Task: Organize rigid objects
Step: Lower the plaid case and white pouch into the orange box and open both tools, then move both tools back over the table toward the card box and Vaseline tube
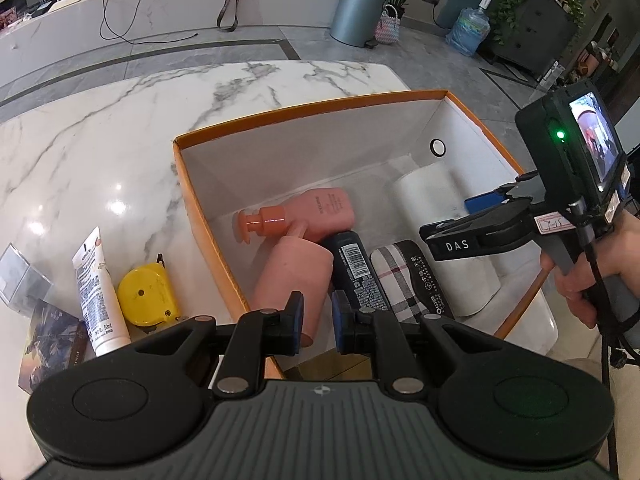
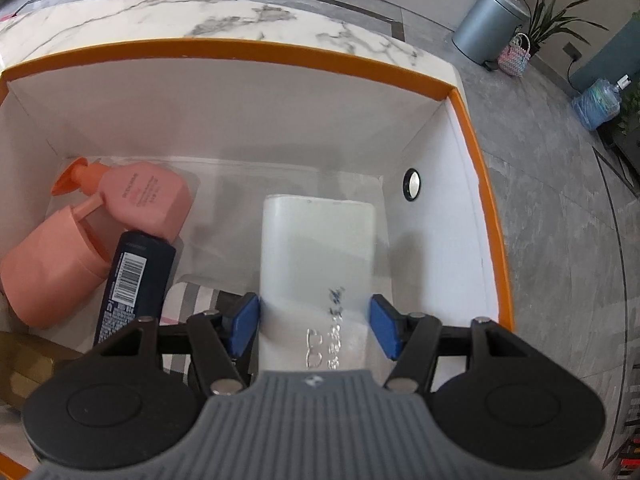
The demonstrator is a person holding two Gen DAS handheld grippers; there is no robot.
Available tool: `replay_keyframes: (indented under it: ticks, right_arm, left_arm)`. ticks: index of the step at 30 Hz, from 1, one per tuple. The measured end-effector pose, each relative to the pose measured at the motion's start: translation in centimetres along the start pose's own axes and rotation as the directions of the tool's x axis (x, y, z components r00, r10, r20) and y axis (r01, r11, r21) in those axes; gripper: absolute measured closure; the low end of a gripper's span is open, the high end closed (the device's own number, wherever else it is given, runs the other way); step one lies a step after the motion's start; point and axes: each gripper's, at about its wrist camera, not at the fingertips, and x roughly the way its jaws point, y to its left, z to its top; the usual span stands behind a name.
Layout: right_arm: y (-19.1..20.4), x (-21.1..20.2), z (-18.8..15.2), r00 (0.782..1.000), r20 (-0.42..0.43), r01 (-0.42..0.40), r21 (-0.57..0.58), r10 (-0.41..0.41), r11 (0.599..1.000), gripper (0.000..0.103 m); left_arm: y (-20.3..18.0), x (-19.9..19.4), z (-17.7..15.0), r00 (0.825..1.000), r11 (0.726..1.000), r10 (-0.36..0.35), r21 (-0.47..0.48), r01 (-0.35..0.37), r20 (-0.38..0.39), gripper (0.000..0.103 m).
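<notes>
right gripper (image 2: 316, 330) grips white box (image 2: 316, 248) beside orange rim (image 2: 478, 184).

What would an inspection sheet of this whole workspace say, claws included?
Surface: white marble table, glossy.
Job's things: orange-rimmed box holds pink pump bottle, pink cup, dark barcoded tube, plaid case, white pack.
Clutter: white tube, yellow tape measure, printed box, clear plastic piece lie left of the box.
Claws: left claw open over the near rim, holding nothing; right claw straddles the white pack, contact unclear.
Cables: black cord trails on the floor.
Surroundings: grey bin, plants, water jug.
</notes>
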Motion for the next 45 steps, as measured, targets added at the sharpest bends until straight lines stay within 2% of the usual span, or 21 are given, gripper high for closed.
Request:
replay_keyframes:
  ticks: [3,10,17,21,24,28,31,33,34,37,40,45]
  right_arm:
    - [0.0,-0.4,-0.3,1.000,0.017,0.011,-0.008,-0.011,1.000,0.042]
    - [0.5,-2.2,-0.7,0.999,0.042,-0.032,0.006,0.032,0.999,0.041]
    - [2.1,-5.0,-1.1,0.992,0.109,-0.065,-0.020,0.067,0.998,0.041]
    - [2.7,-7.3,-1.4,0.968,0.199,-0.158,0.002,0.154,0.988,0.037]
    - [3.6,-9.2,-1.8,0.937,0.279,-0.218,0.000,0.210,0.976,0.037]
    - [5.9,-11.6,-2.3,0.896,0.349,-0.257,-0.093,0.273,0.962,0.037]
    - [8.2,-13.0,-2.3,0.884,0.368,-0.233,-0.184,0.287,0.955,0.038]
    - [9.9,-13.8,-2.2,0.877,0.380,-0.211,-0.242,0.293,0.947,0.038]
    - [10.8,-14.2,-2.1,0.875,0.384,-0.200,-0.269,0.296,0.942,0.038]
    - [12.8,-14.7,-1.8,0.871,0.372,-0.199,-0.330,0.321,0.923,0.041]
    - [15.5,-14.8,-1.5,0.876,0.341,-0.196,-0.392,0.341,0.899,0.043]
    - [19.2,-14.0,-1.3,0.890,0.291,-0.188,-0.468,0.352,0.864,0.047]
  left_arm:
    - [0.0,0.0,0.1,1.000,1.000,0.005,-0.003,-0.005,0.001,0.087]
    - [-0.2,-0.3,0.0,1.000,1.000,-0.001,-0.002,0.001,0.005,0.087]
    - [-0.7,-2.5,-0.1,0.998,1.000,-0.011,0.026,0.009,0.056,0.087]
    - [-0.7,-4.2,-0.4,0.994,0.999,0.006,0.049,-0.012,0.110,0.087]
    - [-0.4,-5.5,-1.0,0.984,0.996,0.044,0.074,-0.058,0.171,0.087]
    - [0.5,-7.4,-2.1,0.962,0.988,0.088,0.100,-0.117,0.259,0.087]
    - [2.1,-8.3,-2.7,0.962,0.987,0.100,0.098,-0.129,0.254,0.082]
    - [3.7,-9.0,-3.2,0.967,0.994,0.056,0.081,-0.078,0.250,0.064]
    - [4.5,-9.3,-3.4,0.968,0.996,0.058,0.055,-0.074,0.245,0.062]
    - [6.6,-9.9,-4.2,0.962,0.993,0.110,0.014,-0.118,0.251,0.060]
    - [8.5,-10.3,-4.8,0.957,0.987,0.158,-0.001,-0.162,0.243,0.060]
    - [11.4,-10.3,-5.8,0.964,0.986,0.167,-0.028,-0.165,0.208,0.061]
